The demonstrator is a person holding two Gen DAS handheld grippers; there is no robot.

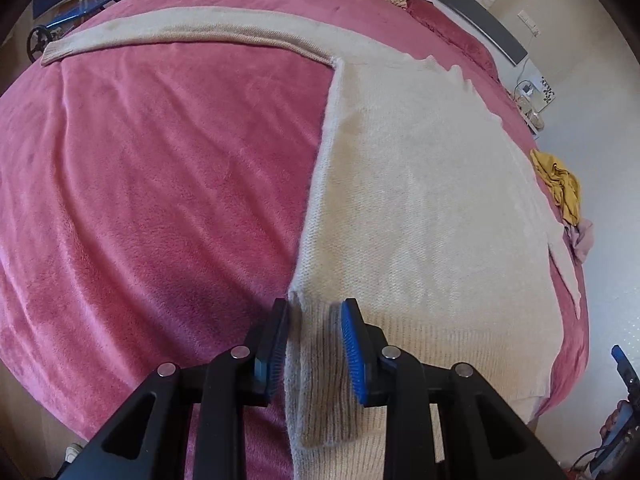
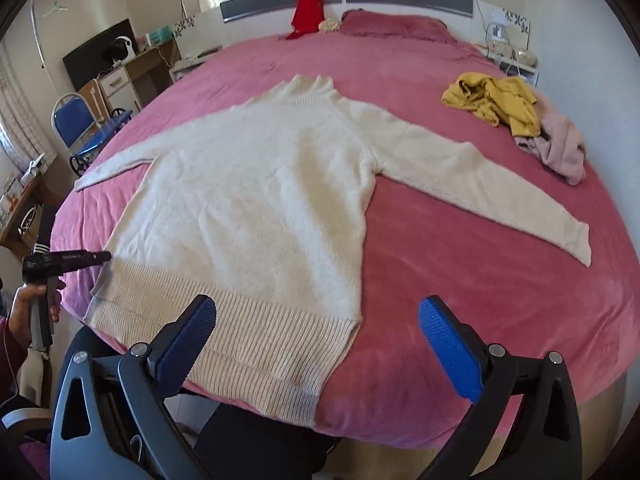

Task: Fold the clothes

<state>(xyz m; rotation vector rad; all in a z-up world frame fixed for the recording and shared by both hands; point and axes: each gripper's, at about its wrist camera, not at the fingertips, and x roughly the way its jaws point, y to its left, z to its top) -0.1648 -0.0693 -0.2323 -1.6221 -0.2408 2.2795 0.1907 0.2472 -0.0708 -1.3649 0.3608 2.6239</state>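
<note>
A cream knit sweater (image 2: 256,184) lies flat, face down or up I cannot tell, on the pink bed cover (image 2: 460,280), with both sleeves spread out to the sides. My left gripper (image 1: 316,344) is shut on a bunched fold of the ribbed hem (image 1: 316,392) at the sweater's left bottom corner. The right wrist view shows that same left gripper (image 2: 106,257) at the hem's left end, held by a hand (image 2: 28,300). My right gripper (image 2: 316,304) hovers wide open over the hem's right part, with nothing gripped.
A crumpled yellow garment (image 2: 492,100) and a pale pink one (image 2: 560,148) lie at the bed's far right. A red cloth (image 2: 306,8) hangs on the headboard. A blue chair (image 2: 74,120) and a desk stand left of the bed.
</note>
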